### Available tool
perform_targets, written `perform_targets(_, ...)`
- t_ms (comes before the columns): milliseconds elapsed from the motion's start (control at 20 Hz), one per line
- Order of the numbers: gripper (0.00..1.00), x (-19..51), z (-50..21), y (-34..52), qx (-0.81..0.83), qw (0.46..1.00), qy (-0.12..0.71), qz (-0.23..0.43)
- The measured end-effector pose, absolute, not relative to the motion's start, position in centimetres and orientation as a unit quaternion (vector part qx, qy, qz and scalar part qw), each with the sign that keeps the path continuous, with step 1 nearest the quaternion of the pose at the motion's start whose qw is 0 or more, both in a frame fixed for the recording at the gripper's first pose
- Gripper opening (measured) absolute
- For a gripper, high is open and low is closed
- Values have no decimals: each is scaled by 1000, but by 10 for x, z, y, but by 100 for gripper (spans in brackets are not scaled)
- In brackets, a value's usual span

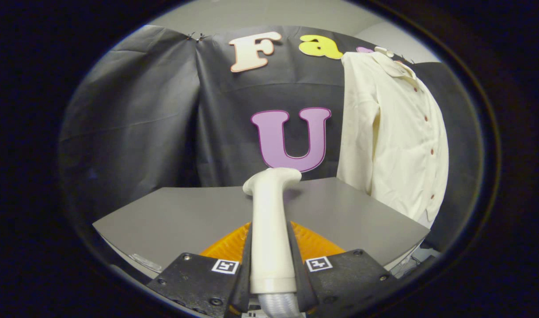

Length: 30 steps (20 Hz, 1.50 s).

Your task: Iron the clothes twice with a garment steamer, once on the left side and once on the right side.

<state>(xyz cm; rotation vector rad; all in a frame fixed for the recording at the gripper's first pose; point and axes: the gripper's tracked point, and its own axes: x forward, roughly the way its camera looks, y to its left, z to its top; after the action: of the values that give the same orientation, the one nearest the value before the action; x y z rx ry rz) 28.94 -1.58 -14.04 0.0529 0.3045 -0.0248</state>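
A white garment steamer [271, 225] stands up between my fingers, its handle clamped from both sides and its head bent away at the top. My gripper [271, 265] is shut on that handle, held above the grey table [172, 216]. A cream button-up shirt [391, 132] hangs on the booth wall, beyond the fingers and to their right, its hem reaching just past the table's far right edge. The steamer head is well short of the shirt and left of it.
An orange mat [316, 245] lies on the table just behind the steamer handle. The table's right corner ends near the shirt's hem. Black cloth walls close off the back and left.
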Motion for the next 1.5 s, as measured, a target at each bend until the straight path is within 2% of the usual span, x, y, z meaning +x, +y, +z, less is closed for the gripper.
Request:
perform_targets(300, 40, 282, -132, -17, 39, 991, 130, -10)
perform_targets(800, 40, 224, -79, -47, 39, 997, 66, 8)
perform_targets(1500, 40, 174, 11, -164, 19, 999, -39, -25)
